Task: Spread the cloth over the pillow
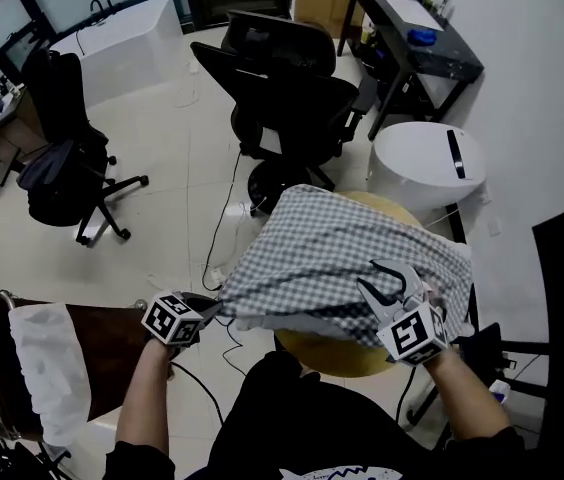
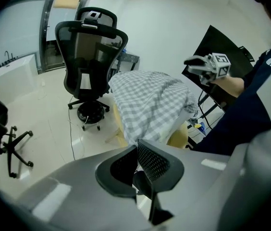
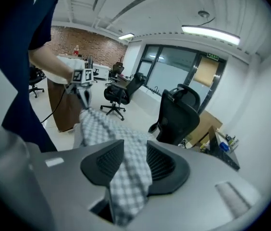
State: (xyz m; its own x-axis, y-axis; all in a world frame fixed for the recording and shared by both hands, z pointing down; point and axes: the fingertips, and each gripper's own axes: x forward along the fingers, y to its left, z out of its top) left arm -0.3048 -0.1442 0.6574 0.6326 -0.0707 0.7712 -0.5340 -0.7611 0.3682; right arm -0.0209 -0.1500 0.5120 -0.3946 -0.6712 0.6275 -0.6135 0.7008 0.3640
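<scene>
A grey-and-white checked cloth [image 1: 342, 248] lies draped over a hump on a round yellow stool [image 1: 337, 353]. A pale edge under its near side [image 1: 297, 322] may be the pillow; the rest is hidden. My left gripper [image 1: 212, 309] is shut on the cloth's near left corner, which stretches away from the closed jaws [image 2: 136, 150] toward the cloth [image 2: 150, 100]. My right gripper [image 1: 387, 283] is at the near right corner. Its jaws stand apart [image 3: 134, 160], and a bunched strip of cloth [image 3: 126, 153] hangs loosely through the gap. Each gripper view shows the other gripper: the left gripper [image 3: 83, 93] and the right gripper [image 2: 198, 64].
Two black office chairs [image 1: 292, 98] stand just beyond the stool. A white round table [image 1: 427, 158] and a black desk [image 1: 422, 38] are at the far right. A brown cabinet with white fabric [image 1: 92, 348] is at my left. Cables [image 1: 222, 218] trail over the floor.
</scene>
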